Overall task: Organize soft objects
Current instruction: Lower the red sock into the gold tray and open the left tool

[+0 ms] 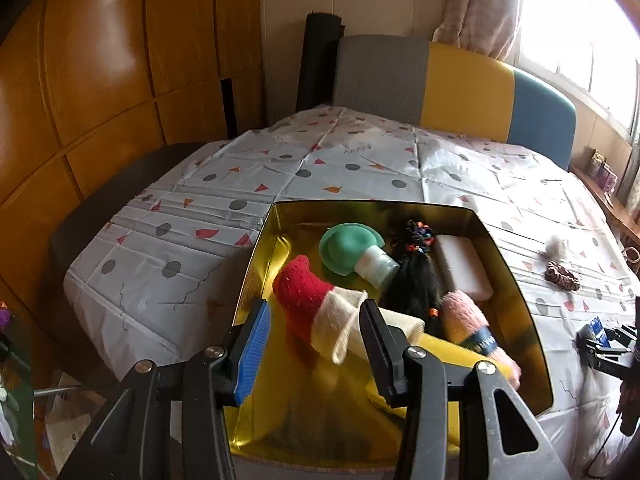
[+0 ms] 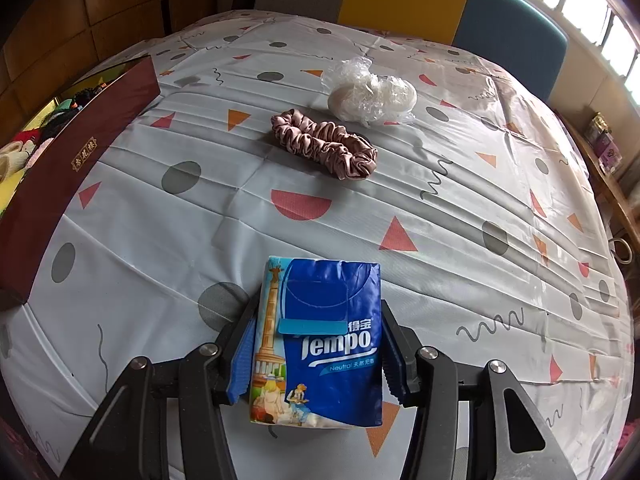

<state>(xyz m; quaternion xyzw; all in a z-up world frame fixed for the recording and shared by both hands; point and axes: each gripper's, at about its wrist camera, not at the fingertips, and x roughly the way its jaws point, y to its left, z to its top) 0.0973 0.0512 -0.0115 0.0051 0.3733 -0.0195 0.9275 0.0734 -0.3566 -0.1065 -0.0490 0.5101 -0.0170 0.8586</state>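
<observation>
Tissue pack (image 2: pixel 320 344), lengthwise away, in right gripper (image 2: pixel 316 348).

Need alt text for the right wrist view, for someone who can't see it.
The right gripper is shut on a blue Tempo tissue pack above a patterned tablecloth. Farther off lie a pink scrunchie and a plastic-wrapped white bundle; a dark red box stands at the left.

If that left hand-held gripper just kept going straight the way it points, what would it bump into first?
Probably the red and cream sock lying in the gold tin. The left hand-held gripper, open and empty, has it right between its fingers, though depth is hard to judge.
</observation>
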